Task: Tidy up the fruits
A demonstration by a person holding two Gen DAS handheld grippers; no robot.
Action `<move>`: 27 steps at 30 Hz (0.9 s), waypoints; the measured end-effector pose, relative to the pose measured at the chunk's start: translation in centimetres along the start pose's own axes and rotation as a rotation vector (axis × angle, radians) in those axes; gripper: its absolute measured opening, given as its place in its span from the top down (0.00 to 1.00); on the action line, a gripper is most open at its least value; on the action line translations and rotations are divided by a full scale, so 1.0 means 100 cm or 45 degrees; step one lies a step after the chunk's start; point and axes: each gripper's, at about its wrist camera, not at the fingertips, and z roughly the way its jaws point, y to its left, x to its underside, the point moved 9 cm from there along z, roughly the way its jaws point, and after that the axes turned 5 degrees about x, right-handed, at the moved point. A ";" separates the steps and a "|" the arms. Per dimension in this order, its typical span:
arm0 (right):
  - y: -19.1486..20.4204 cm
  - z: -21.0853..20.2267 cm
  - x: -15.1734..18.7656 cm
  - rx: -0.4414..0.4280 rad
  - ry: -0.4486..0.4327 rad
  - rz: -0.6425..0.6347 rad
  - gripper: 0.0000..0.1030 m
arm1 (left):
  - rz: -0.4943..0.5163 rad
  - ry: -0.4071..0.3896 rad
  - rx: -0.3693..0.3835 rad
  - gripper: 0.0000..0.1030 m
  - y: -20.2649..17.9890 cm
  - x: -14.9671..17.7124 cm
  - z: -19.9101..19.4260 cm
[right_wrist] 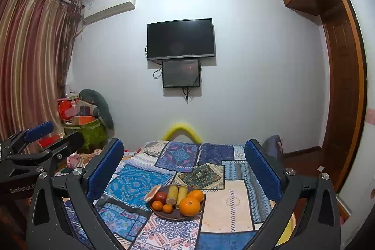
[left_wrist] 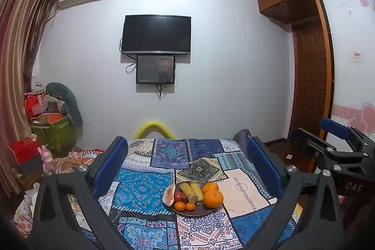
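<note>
Both grippers hovered above tabletop (left_wrist: 145, 193), jaws apart, empty: left gripper (left_wrist: 187, 170), right gripper (right_wrist: 184, 170). Fruit piled on brown plate (left_wrist: 199, 211) mid-cloth. Risk: nudging large orange (left_wrist: 212, 198) could roll it off rim; crowded pile leaves jaws little room.

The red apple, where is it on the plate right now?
In both wrist views the red apple sits left of centre on the plate, between the pale flat piece and the two yellow pieces.
</note>
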 end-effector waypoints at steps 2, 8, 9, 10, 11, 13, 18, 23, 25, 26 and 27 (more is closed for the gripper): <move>0.001 -0.001 -0.001 -0.003 0.001 -0.002 0.00 | -0.002 -0.001 0.000 0.00 0.001 0.001 0.000; 0.001 0.000 -0.002 -0.004 0.001 0.000 0.00 | -0.002 -0.001 -0.001 0.00 0.001 0.001 0.000; 0.001 0.000 -0.001 -0.004 0.001 -0.001 0.00 | -0.002 0.000 -0.002 0.00 0.001 0.001 0.001; 0.001 0.000 -0.001 -0.003 0.000 -0.001 0.00 | -0.001 0.001 -0.001 0.00 0.001 0.001 0.001; 0.001 0.000 -0.001 -0.002 0.000 -0.002 0.00 | 0.000 0.002 -0.002 0.00 0.001 0.001 0.001; 0.001 0.001 -0.002 -0.001 0.001 -0.004 0.00 | 0.000 0.002 -0.003 0.00 0.001 0.001 0.001; 0.002 0.001 -0.001 0.002 0.001 -0.003 0.00 | -0.010 0.008 0.006 0.00 0.000 0.003 0.003; 0.001 0.000 0.000 0.005 0.003 0.000 0.00 | -0.009 0.008 0.006 0.00 0.000 0.004 0.004; 0.001 0.000 0.000 0.005 0.003 0.001 0.00 | -0.013 0.009 0.005 0.00 0.000 0.004 0.004; 0.001 0.000 0.000 0.005 0.002 0.001 0.00 | -0.016 0.012 0.008 0.00 0.001 0.004 0.005; 0.001 0.001 0.001 0.006 0.004 0.000 0.00 | -0.020 0.013 0.009 0.00 0.001 0.004 0.006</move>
